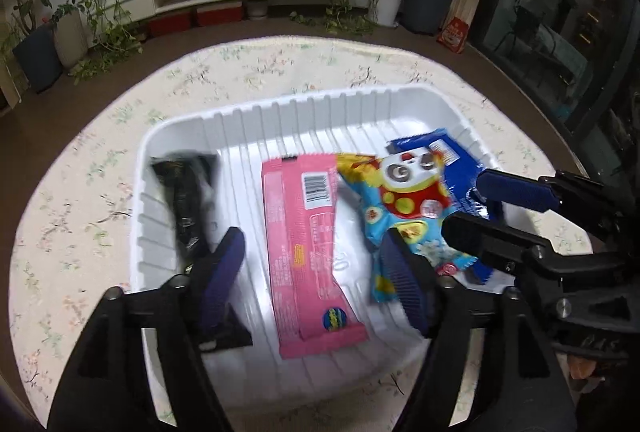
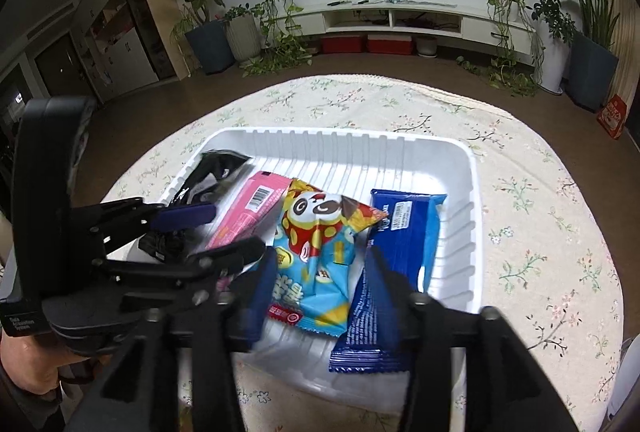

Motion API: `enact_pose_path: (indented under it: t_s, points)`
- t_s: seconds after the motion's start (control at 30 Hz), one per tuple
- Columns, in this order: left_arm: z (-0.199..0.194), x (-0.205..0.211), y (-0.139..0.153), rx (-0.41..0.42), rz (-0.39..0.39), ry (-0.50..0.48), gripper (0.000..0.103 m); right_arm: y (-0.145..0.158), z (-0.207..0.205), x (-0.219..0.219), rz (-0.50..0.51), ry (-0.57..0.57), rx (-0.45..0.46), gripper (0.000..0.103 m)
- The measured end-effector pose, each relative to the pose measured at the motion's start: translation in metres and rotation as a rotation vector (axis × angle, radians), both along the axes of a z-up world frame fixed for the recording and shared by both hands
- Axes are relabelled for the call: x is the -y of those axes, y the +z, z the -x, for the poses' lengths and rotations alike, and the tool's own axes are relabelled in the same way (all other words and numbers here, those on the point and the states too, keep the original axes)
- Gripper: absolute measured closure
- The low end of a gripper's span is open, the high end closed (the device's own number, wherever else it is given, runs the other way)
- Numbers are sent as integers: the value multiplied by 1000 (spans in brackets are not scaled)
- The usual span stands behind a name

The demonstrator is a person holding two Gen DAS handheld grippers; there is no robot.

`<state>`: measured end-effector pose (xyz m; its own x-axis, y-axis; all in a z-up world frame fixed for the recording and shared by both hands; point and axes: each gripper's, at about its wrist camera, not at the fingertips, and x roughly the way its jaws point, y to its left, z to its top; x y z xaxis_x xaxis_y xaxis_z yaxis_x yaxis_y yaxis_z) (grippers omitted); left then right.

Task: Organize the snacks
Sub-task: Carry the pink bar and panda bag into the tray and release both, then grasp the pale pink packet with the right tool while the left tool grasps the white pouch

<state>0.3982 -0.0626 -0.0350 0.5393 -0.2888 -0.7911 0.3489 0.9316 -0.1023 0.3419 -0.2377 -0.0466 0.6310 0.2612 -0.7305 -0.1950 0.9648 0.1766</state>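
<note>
A white ribbed tray [image 1: 280, 104] [image 2: 460, 168] sits on a round floral table. In it lie a black packet [image 1: 186, 200] [image 2: 218, 168], a pink bar [image 1: 308, 240] [image 2: 248, 212], a panda-print snack bag [image 1: 404, 204] [image 2: 320, 252] and a blue packet [image 1: 452, 160] [image 2: 404, 232]. My left gripper [image 1: 320, 276] is open over the tray, its fingers either side of the pink bar. My right gripper [image 2: 320, 284] is open, its fingers straddling the panda bag's near end. Each gripper shows in the other's view, the right one [image 1: 492, 208] and the left one [image 2: 208, 228].
The floral tablecloth [image 1: 80, 192] [image 2: 540, 212] surrounds the tray. Beyond the table stand potted plants [image 2: 208, 16], a white TV console [image 2: 400, 16] and a red bag on the floor [image 1: 454, 34].
</note>
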Motion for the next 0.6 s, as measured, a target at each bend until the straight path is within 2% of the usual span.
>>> enact_pose_path:
  t_s: [0.07,0.1,0.13,0.17,0.27,0.3,0.33,0.4,0.43,0.47,0.53,0.6]
  points:
    - [8,-3,10,19,7,4,22,6,5,7,-12,-8,17,39]
    - [17,-9,19,36,8,7,16,11,10,13,-20,-17,29,34]
    - [24,-12,26,51,7,11,4,16,13,16,-27,-20,37,33]
    - [32,-16,32,66,3,15,0,23,21,22,-39,-20,54,31]
    - [71,-33,53,164,-24,30,0,44,46,34,-61,2,105,15]
    - [88,-39,58,221,-21,38,0,52,59,38,-66,15,132,9]
    - [107,-46,63,279,-18,56,0,61,76,43,-67,28,160,7]
    - [131,-57,62,236,-33,81,0,72,105,49,-68,54,194,5]
    - [139,-61,56,139,-54,100,0,75,114,50,-64,63,202,5]
    - [146,-66,52,91,-45,122,1,79,128,49,-50,74,216,5]
    - [175,-78,48,86,69,137,1,80,157,41,-25,119,244,5]
    - [192,-75,40,47,58,130,1,76,168,29,-15,175,218,6]
